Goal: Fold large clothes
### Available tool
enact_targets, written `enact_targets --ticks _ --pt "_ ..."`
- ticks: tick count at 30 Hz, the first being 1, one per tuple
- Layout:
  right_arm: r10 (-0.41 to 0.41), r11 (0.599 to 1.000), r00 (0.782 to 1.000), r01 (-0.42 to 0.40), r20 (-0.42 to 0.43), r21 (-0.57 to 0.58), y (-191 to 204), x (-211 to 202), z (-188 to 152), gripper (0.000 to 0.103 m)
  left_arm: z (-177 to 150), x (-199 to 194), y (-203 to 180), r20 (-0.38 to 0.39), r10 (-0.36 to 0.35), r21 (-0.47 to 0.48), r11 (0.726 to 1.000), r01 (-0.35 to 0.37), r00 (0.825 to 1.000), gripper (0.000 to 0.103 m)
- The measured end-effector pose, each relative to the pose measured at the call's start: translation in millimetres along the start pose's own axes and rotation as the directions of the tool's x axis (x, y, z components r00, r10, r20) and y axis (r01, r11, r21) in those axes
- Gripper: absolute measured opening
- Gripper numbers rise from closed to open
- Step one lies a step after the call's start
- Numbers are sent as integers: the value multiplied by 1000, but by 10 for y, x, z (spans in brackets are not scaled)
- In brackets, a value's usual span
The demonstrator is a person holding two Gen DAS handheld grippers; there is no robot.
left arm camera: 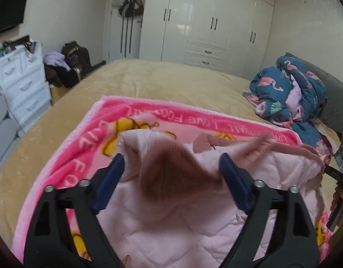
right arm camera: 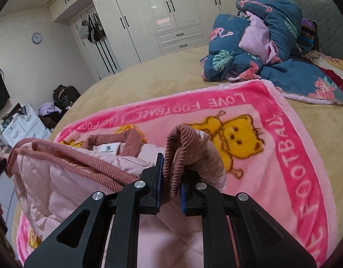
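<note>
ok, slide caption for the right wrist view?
Right gripper clamps the pink jacket's ribbed cuff above the pink cartoon blanket.

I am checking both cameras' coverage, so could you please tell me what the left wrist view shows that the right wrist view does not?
Only the left wrist view shows the left gripper, jaws wide open over the pink jacket.

Only the right wrist view shows the right gripper shut on the jacket's ribbed hem, and the jacket's white label.

Both show the pink blanket, flamingo quilt and white wardrobe.

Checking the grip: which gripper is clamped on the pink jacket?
The right gripper, shut on the pink jacket's ribbed cuff; the left gripper stands open.
</note>
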State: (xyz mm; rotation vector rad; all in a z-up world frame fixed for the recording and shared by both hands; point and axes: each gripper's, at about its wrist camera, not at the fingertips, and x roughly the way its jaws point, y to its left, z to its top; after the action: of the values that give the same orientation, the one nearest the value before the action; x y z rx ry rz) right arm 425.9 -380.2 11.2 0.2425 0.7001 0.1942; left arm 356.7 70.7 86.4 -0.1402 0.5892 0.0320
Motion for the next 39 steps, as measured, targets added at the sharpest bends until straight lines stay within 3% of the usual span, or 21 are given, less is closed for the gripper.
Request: enact_targets --ticks 2,10,13,17,18,20,21,22,28,33,39 --pt "-15 1000 1000 15 -9 -7 25 72 12 11 -4 -60 -33 16 -15 14 1000 15 1000 87" --pt "-28 999 999 29 -31 26 10 260 30 12 -311 -53 -32 27 79 83 993 -81 996 92" --pt "4 997 999 -1 -39 74 -56 266 34 14 -550 57 95 -10 131 62 990 -130 991 92" --pt "92 978 995 -83 -40 189 -217 215 31 22 -762 131 278 -54 110 2 994 -110 992 92" --pt "115 971 993 -105 -37 215 -255 195 25 27 -790 139 325 -59 109 -9 994 -110 992 92" --pt "162 957 986 -150 -28 247 -304 150 19 49 -840 143 390 -67 97 -27 995 -99 993 92" --pt "173 953 985 -162 -21 258 -321 113 6 77 -855 149 416 -70 95 -34 995 -97 993 92" --pt "155 952 988 -148 -5 267 -334 43 -16 92 -865 150 433 -72 92 -35 995 -94 993 92" --pt "92 983 995 -94 24 160 -295 -283 -255 96 -908 117 416 -69 71 -27 997 -73 995 92" --pt "-51 998 998 51 36 -27 -180 -489 -706 99 -981 101 429 -77 66 -7 998 -67 995 94" --pt "-71 994 997 72 13 -79 -155 -551 -1199 99 -1159 154 600 -112 36 -26 999 -39 993 94"
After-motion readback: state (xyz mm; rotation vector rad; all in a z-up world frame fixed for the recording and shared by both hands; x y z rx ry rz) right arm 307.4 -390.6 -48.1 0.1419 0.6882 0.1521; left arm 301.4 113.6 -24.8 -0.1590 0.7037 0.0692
